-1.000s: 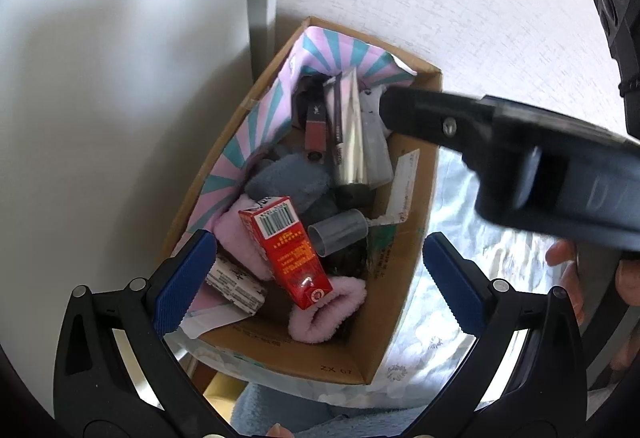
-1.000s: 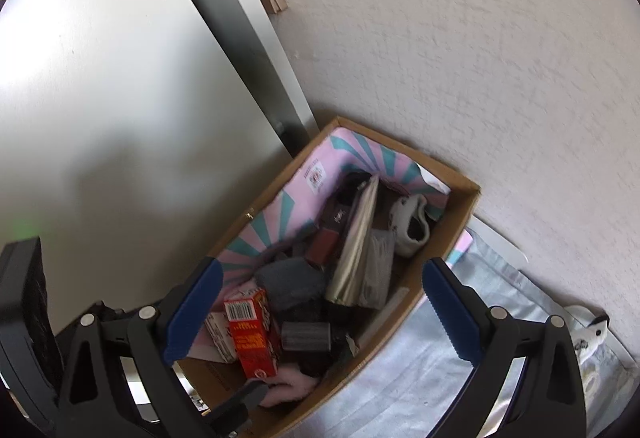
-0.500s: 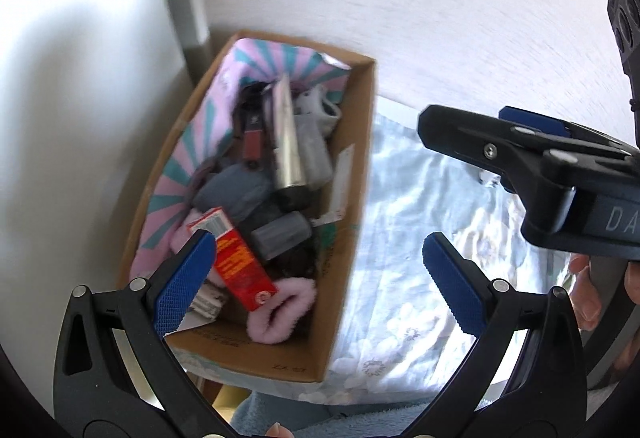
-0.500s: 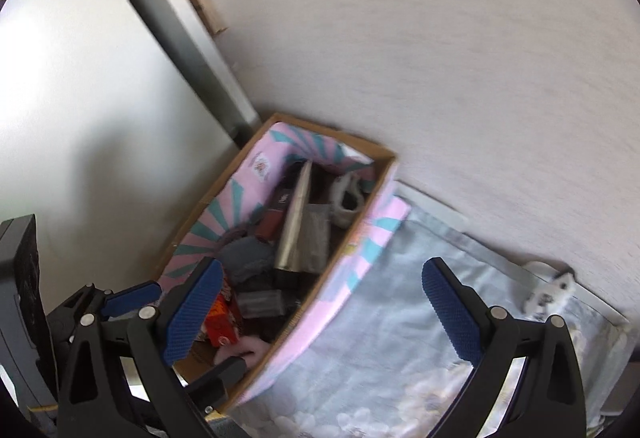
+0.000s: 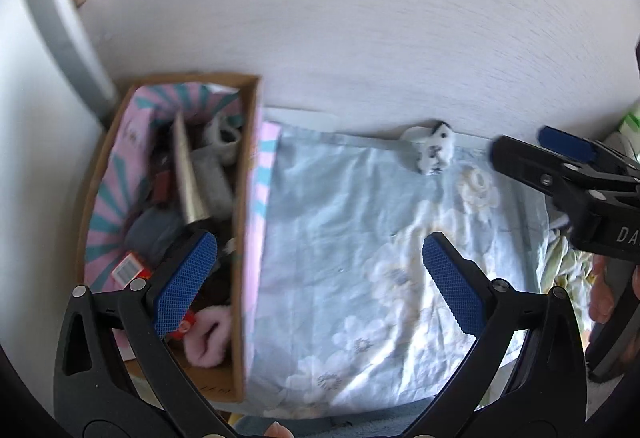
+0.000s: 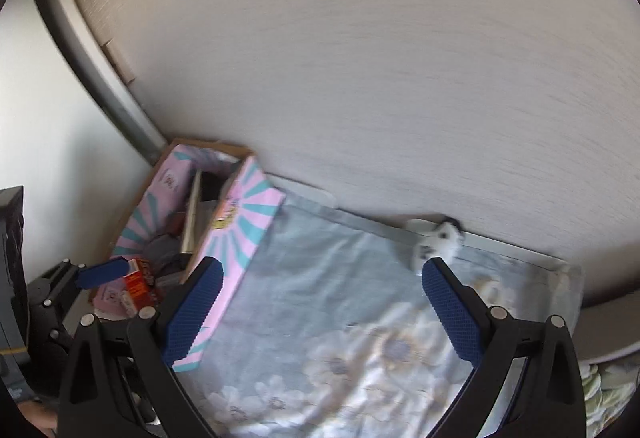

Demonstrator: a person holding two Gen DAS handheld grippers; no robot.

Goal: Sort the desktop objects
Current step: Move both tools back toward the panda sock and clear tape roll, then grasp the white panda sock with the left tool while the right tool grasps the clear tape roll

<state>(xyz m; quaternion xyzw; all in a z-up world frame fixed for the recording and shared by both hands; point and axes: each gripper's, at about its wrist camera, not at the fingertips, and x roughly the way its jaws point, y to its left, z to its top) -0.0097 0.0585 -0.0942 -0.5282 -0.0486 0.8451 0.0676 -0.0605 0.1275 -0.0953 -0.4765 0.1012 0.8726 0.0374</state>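
Note:
A cardboard box [image 5: 245, 222] [image 6: 236, 234] lined with pink-and-teal striped paper stands at the left of the desk, full of small items: a red carton [image 5: 130, 270] [image 6: 138, 284], a silver tube [image 5: 190, 182], a pink fluffy piece [image 5: 208, 336]. My left gripper [image 5: 320, 282] is open over the box's right wall and the cloth. A small black-and-white object [image 5: 434, 152] [image 6: 438, 242] lies on the floral cloth by the wall. Over the cloth my right gripper [image 6: 322, 314] is open and holds nothing; in the left wrist view it shows at the right edge [image 5: 560, 166].
A pale blue floral cloth [image 5: 360, 258] [image 6: 340, 318] covers the desk. A white wall runs along the back, and a grey vertical frame [image 6: 100, 86] stands behind the box. A hand [image 5: 604, 298] holds the right gripper's handle.
Both grippers have swung right, away from over the box toward the cloth. The black-and-white object has come into view in both cameras. Both stay open.

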